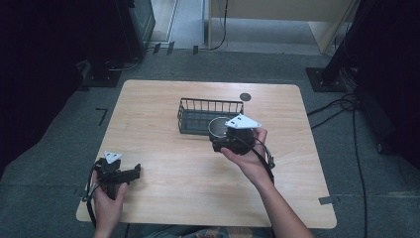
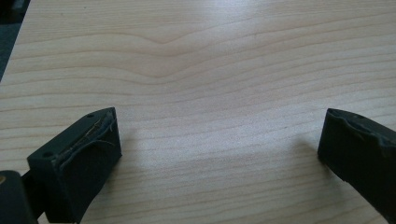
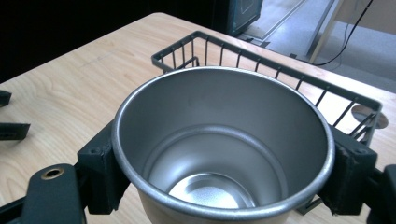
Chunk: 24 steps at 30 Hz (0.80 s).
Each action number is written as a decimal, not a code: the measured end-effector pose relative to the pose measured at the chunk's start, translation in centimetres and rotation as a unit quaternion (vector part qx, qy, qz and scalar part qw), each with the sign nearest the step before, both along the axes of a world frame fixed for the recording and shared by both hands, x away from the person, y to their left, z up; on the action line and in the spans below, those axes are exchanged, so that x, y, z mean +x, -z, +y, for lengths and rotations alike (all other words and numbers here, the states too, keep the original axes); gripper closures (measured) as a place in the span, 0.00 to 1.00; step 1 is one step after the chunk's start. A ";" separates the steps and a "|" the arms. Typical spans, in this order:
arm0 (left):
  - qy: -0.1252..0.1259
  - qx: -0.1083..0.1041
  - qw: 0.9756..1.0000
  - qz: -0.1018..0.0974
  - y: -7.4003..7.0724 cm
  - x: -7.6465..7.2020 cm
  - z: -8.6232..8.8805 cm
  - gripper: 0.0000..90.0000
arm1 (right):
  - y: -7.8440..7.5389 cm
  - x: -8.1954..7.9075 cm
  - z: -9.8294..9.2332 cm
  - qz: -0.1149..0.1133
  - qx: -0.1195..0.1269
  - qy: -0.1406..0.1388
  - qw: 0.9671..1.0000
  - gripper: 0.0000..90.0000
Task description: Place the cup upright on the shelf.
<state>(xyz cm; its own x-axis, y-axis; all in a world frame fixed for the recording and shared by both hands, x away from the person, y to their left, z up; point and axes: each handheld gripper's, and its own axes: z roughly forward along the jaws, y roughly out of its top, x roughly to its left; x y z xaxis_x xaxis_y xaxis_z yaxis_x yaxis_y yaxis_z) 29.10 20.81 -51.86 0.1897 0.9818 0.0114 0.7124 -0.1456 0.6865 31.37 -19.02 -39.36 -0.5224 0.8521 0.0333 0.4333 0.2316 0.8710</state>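
Clearly, the shiny steel cup is empty, upright, smooth-rimmed.

cup: metal, brushed silver, smooth, soft sheen inside, rolled rim
basket: dark wire, matt coating
worktop: pale wood grain, smooth, slight gloss
right claw: black matt plastic, pads pressed on cup
left claw: black matt plastic, pad edges rough, frayed
floor: grey carpet, rough
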 end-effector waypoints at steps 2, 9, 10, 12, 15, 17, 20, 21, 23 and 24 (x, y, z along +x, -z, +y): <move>0.000 0.000 1.000 0.000 0.0 0.0 0.0 0.00 | -0.2 0.2 -0.1 -0.001 -0.001 0.002 1.000 0.20; 0.000 0.000 1.000 0.000 0.0 0.0 0.0 0.00 | -0.9 0.6 -0.1 -0.007 0.001 0.005 1.000 0.20; 0.000 0.000 1.000 0.000 0.0 0.0 0.0 0.00 | -1.0 0.7 -0.1 -0.010 0.000 0.006 1.000 0.20; 0.001 0.001 1.000 0.001 0.0 0.0 0.0 0.00 | -1.1 0.8 -0.1 -0.011 0.003 0.009 1.000 0.20; 0.000 0.000 1.000 0.000 0.0 0.0 0.0 0.00 | -1.2 1.1 -0.1 -0.014 0.003 0.014 1.000 0.20; 0.000 0.000 1.000 0.001 0.0 0.0 0.0 0.00 | -1.3 1.2 -0.2 -0.017 0.005 0.018 1.000 0.20; 0.000 0.000 1.000 0.001 0.0 0.0 0.0 0.00 | -1.4 1.4 -0.2 -0.027 0.008 0.023 0.999 0.20; 0.000 0.000 1.000 0.001 0.0 0.0 0.0 0.00 | -1.4 1.5 -0.2 -0.033 0.012 0.025 0.999 0.20; 0.000 0.000 1.000 0.001 0.0 0.0 0.0 0.00 | -1.5 1.6 -0.2 -0.044 0.019 0.031 0.998 0.20; 0.000 0.000 1.000 0.001 0.0 0.0 0.0 0.00 | -1.5 1.6 -0.3 -0.052 0.021 0.034 0.998 0.20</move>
<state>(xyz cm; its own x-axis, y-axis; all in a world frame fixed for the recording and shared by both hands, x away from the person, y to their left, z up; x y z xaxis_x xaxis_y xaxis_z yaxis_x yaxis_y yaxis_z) 29.10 20.81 -51.84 0.1900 0.9817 0.0115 0.7140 -0.1462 0.6847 32.97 -19.27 -37.83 -0.4658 0.8847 0.0185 0.3540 0.1672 0.9202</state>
